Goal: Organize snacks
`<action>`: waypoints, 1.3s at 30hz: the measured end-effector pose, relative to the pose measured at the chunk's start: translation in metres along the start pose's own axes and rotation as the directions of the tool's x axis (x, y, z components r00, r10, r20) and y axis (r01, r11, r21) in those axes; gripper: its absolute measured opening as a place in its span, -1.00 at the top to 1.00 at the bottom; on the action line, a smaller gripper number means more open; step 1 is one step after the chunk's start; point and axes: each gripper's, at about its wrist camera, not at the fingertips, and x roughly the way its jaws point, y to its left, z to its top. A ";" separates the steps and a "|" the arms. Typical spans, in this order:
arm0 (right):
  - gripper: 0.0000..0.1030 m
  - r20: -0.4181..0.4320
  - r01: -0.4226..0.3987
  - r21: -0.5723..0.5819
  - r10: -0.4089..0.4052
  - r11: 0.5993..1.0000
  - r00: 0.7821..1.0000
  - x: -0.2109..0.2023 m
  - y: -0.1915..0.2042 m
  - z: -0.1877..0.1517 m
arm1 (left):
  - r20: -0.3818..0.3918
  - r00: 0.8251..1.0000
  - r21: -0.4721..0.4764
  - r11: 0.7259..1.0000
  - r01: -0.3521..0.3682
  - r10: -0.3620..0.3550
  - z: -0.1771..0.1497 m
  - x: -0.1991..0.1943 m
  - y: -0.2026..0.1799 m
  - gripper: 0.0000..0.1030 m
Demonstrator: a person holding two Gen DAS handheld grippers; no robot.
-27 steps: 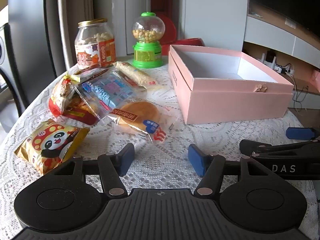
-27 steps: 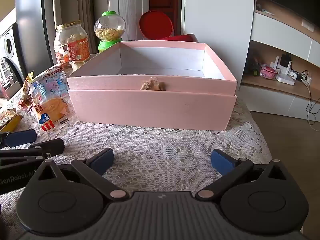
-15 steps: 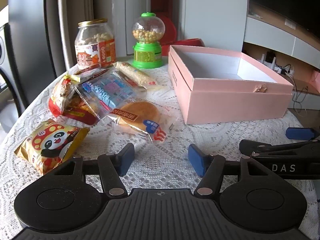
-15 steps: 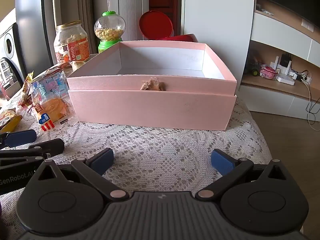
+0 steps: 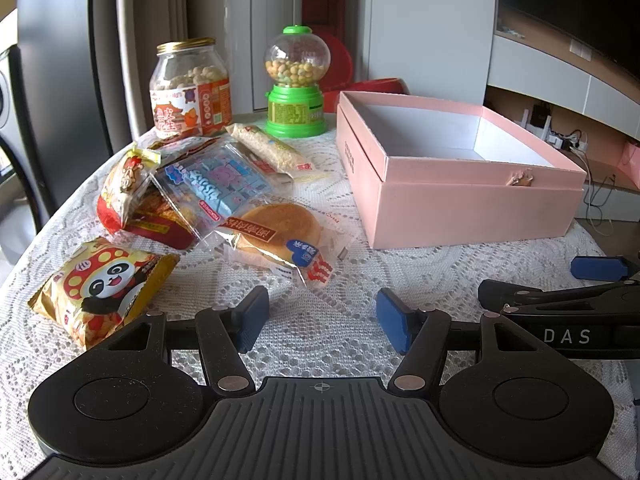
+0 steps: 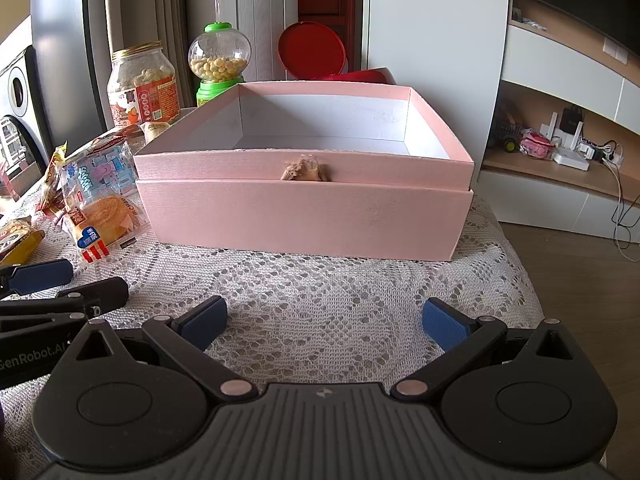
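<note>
An open, empty pink box [image 5: 472, 208] [image 6: 304, 216] stands on the lace-covered table. Left of it lie several snack packets: a round cake in clear wrap [image 5: 280, 228] [image 6: 106, 214], a blue candy bag [image 5: 218, 184], a panda packet [image 5: 100, 284], a red-yellow packet [image 5: 128, 184] and a rice bar [image 5: 272, 152]. My left gripper [image 5: 320, 320] is open and empty, low over the table just short of the cake. My right gripper [image 6: 324, 320] is open and empty in front of the box.
A glass jar of snacks [image 5: 190, 88] and a green candy dispenser [image 5: 296, 84] stand at the back. A red lidded container [image 6: 316, 56] sits behind the box. The table [image 6: 320, 280] drops off at the right edge.
</note>
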 end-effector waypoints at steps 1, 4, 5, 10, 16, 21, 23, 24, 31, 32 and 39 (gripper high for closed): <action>-1.00 0.000 0.000 0.000 0.000 1.000 1.000 0.000 0.000 0.000 | 0.000 1.000 0.000 1.000 0.000 0.000 0.000 0.000 0.000 -0.29; -1.00 0.000 0.000 0.000 0.000 1.000 1.000 0.000 0.000 0.000 | 0.000 1.000 0.001 1.000 -0.001 0.001 0.000 0.000 0.000 -0.29; -1.00 0.000 0.000 0.000 0.000 1.000 1.000 0.000 0.000 0.000 | 0.001 1.000 0.000 1.000 0.000 0.000 0.000 0.000 0.000 -0.29; -1.00 0.000 0.000 0.000 0.000 1.000 1.000 0.000 0.000 0.000 | 0.001 1.000 -0.001 1.000 0.001 -0.001 0.000 0.000 0.000 -0.29; -1.00 0.000 0.000 0.000 0.000 1.000 1.000 0.000 0.000 0.000 | 0.001 1.000 -0.003 1.000 0.003 -0.003 0.000 0.000 0.000 -0.29; -1.00 0.000 0.000 0.000 0.000 1.000 1.000 0.000 0.000 0.000 | 0.001 1.000 -0.004 1.000 0.003 -0.003 0.000 0.000 0.000 -0.29; -1.00 0.000 0.000 0.000 0.000 1.000 1.000 0.000 0.000 0.000 | 0.001 1.000 0.000 1.000 0.000 0.000 0.000 0.000 -0.001 -0.29; -1.00 0.000 0.000 0.000 0.000 1.000 1.000 0.000 0.000 0.000 | 0.001 1.000 0.000 1.000 0.000 0.000 0.001 -0.001 0.000 -0.29; -1.00 0.000 0.000 0.000 0.000 1.000 1.000 0.000 0.000 0.000 | 0.001 1.000 0.001 1.000 -0.001 0.001 0.001 0.000 -0.001 -0.29; -1.00 0.000 0.000 0.000 0.000 1.000 1.000 0.000 0.000 0.000 | 0.001 1.000 0.000 1.000 0.000 0.000 0.001 0.000 -0.001 -0.29; -1.00 0.000 0.000 0.000 0.000 1.000 1.000 0.000 0.000 0.000 | 0.001 1.000 0.005 1.000 -0.004 0.004 0.001 -0.001 0.000 -0.30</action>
